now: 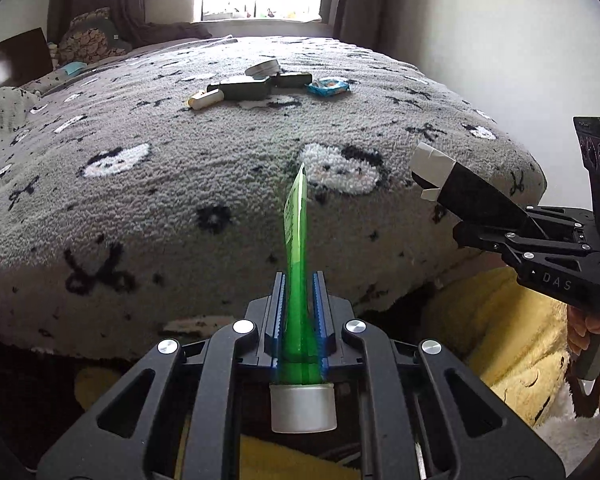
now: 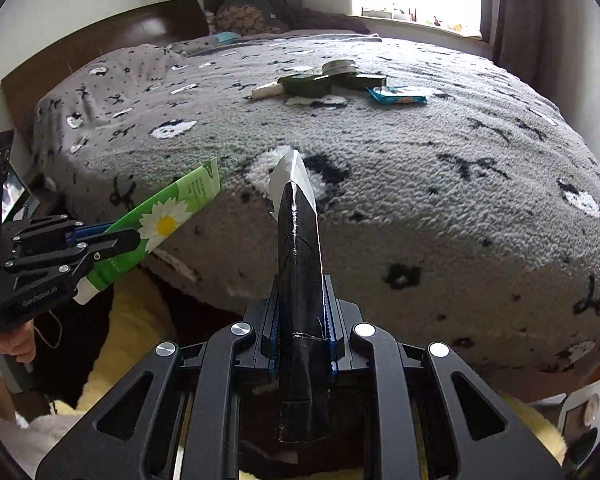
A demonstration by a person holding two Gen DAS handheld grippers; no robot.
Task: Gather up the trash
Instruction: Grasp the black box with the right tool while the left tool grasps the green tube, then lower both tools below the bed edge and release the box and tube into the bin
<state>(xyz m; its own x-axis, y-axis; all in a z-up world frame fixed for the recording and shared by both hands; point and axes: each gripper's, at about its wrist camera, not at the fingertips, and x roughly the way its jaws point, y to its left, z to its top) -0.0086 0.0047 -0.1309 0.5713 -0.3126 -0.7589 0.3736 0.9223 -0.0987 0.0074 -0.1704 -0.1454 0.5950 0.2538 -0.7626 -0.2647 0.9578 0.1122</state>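
Left claw (image 1: 299, 312) on green tube (image 1: 296, 236)

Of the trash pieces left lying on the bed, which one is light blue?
The snack wrapper, at the right end of the cluster. The tin is silvery, the two boxes dark green, the small tube cream.

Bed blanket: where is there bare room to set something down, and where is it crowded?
The grey blanket lies bare from the near edge up to the item cluster, and left toward the pillows. It is crowded mid-bed: a round tin, dark green boxes, a white tube and a blue packet lie close together.
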